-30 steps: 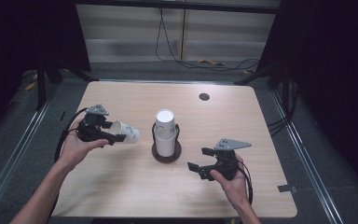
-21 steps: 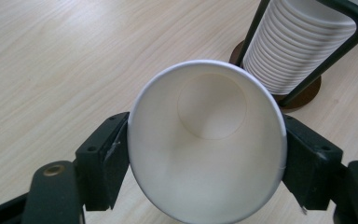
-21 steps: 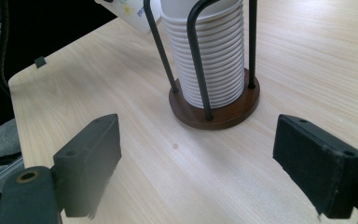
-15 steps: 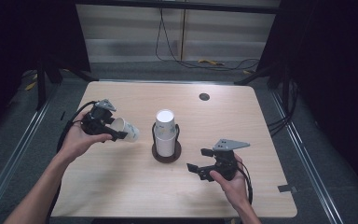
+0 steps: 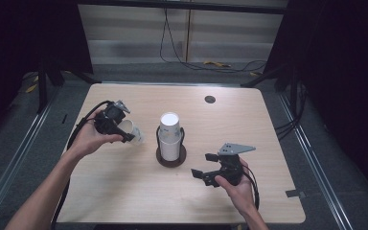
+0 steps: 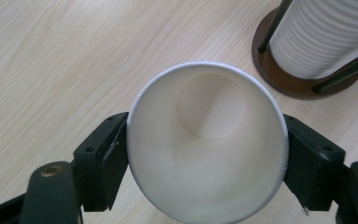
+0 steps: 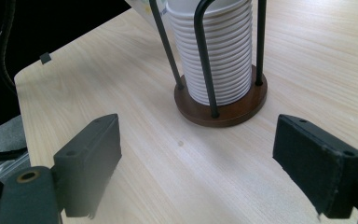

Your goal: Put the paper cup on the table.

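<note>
Left gripper (image 5: 130, 137) carried leftward, jaws easing wider around paper cup (image 6: 207, 144), right gripper (image 5: 202, 168) jaws wide, empty.

A recording lab or test studio: a lone pale wooden table (image 5: 124, 191) stands on grey carpet (image 5: 326, 158), walled in by black curtains (image 5: 345, 57), with loose cables (image 5: 172, 43) trailing along the floor beyond its far edge.

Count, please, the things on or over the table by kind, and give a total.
Single paper cup, held between the left tongs: 1
Stack of paper cups: 1
Cup holder with wire posts and a brown base: 1
Tongs, counting the right tongs: 2
Dark round disc on the table: 1
Total: 6
</note>
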`<state>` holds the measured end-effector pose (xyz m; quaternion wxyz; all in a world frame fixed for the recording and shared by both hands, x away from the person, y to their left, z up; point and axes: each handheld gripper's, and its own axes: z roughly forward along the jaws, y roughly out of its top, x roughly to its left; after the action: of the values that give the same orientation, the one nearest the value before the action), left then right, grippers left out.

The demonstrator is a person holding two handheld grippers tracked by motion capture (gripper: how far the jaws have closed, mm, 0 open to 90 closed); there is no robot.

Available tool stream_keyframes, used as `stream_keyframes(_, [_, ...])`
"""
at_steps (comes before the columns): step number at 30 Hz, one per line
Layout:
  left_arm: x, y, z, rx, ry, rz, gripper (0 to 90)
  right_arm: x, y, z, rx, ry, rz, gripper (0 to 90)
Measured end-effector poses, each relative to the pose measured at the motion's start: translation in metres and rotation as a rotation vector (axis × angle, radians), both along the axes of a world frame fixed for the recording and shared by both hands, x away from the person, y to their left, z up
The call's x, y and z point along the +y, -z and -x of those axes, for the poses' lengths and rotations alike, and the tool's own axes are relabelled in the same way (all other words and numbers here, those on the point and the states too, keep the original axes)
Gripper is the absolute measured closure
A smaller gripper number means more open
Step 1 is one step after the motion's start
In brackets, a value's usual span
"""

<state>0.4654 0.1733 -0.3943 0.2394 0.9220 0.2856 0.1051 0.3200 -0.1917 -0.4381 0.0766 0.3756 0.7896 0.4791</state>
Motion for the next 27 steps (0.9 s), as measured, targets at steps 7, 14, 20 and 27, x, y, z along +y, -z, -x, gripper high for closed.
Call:
stream_keyframes(7, [-0.004, -0.008, 0.000, -0.009, 0.033, -0.058, 24.0, -0.001, 0.000, 0.000, -0.001, 0.009, -0.001, 15.2])
stream_keyframes(14, [-0.008, 0.004, -0.012, 0.047, 0.005, -0.105, 23.8, 0.000, 0.000, 0.000, -0.003, 0.002, 0.004, 15.5])
stream_keyframes(20, [-0.011, 0.011, -0.019, 0.075, 0.001, -0.126, 23.3, -0.001, 0.000, 0.000, -0.004, 0.001, 0.004, 15.5])
stream_keyframes(27, [-0.015, 0.021, -0.023, 0.103, -0.004, -0.132, 22.3, -0.001, -0.001, 0.000, -0.005, 0.004, 0.005, 15.5])
